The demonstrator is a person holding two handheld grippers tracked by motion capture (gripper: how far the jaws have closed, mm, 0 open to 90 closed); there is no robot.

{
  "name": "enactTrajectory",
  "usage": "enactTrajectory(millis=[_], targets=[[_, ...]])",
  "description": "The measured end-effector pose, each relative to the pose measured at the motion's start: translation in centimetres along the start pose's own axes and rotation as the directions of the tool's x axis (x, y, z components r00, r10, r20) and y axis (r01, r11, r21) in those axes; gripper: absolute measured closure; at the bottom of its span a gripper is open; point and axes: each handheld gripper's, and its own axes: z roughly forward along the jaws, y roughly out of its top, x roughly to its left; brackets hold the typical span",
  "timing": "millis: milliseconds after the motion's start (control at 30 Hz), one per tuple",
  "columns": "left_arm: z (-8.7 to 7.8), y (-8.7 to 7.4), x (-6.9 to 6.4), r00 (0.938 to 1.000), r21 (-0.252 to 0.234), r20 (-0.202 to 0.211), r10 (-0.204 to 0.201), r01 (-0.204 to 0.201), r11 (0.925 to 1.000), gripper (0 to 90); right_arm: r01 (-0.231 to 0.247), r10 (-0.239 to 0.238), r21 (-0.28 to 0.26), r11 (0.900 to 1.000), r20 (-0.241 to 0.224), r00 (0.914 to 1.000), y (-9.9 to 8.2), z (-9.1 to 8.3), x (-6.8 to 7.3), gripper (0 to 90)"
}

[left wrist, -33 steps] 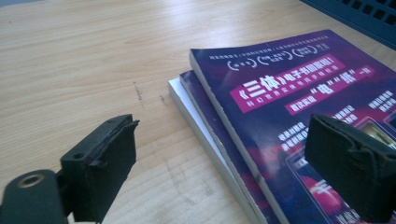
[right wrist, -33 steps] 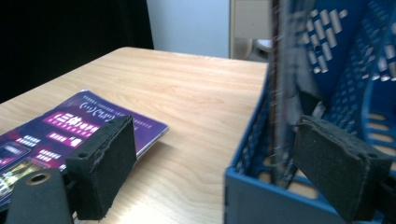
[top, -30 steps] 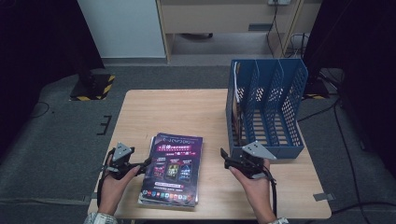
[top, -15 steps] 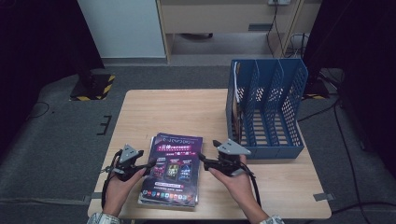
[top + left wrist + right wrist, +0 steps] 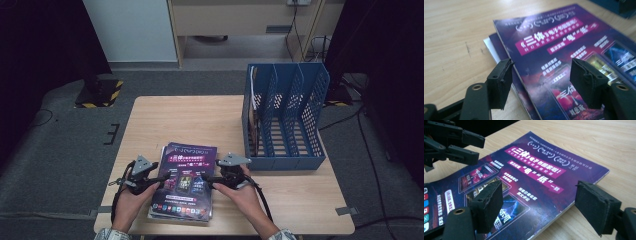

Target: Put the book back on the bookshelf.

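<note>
Purple magazine (image 5: 184, 186) hides those beneath; both tools (image 5: 161, 178) (image 5: 210, 179) open, holding nothing.

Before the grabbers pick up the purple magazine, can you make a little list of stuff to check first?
1. Left gripper has the magazine's left edge between its pads: ok; its jaws have just been closing and no pad presses yet.
2. Right gripper has the right edge between its pads: ok, open, not gripping.
3. Only the top magazine gets grabbed: cannot tell; more magazines lie stacked beneath it.
4. Blue file rack has free slots: ok; the middle and right slots look empty.
5. Table between stack and rack is bare: ok.
</note>
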Motion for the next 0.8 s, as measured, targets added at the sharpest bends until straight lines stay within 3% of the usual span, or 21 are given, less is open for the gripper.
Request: enactTrajectory(millis=[133,400,567,800], targets=[[0.4,-0.2,0.2,0.9996,0.0,0.02,-0.021,0.021,0.9998,33.4,-0.021,0.021,0.023,0.9995,-0.016,0.9997,-0.3,0.2,-0.1,19.4],[1.3,-0.4,0.1,0.9993,0.061,0.034,-0.015,0.013,0.998,29.6,-0.063,0.065,0.063,0.996,-0.033,0.9973,-0.9,0.8,-0.7,18.0],[1.5,-0.5,-0.1,0.9984,0.062,0.052,-0.021,0.018,0.9979,26.2,-0.074,0.077,0.077,0.9943,-0.043,0.9961,-1.1,0.8,-0.8,16.6],[1.5,-0.4,-0.3,0.9988,0.061,0.048,-0.001,-0.002,0.9981,27.0,-0.097,0.105,0.11,0.9892,-0.061,0.9927,-1.4,1.3,-1.0,14.5]])
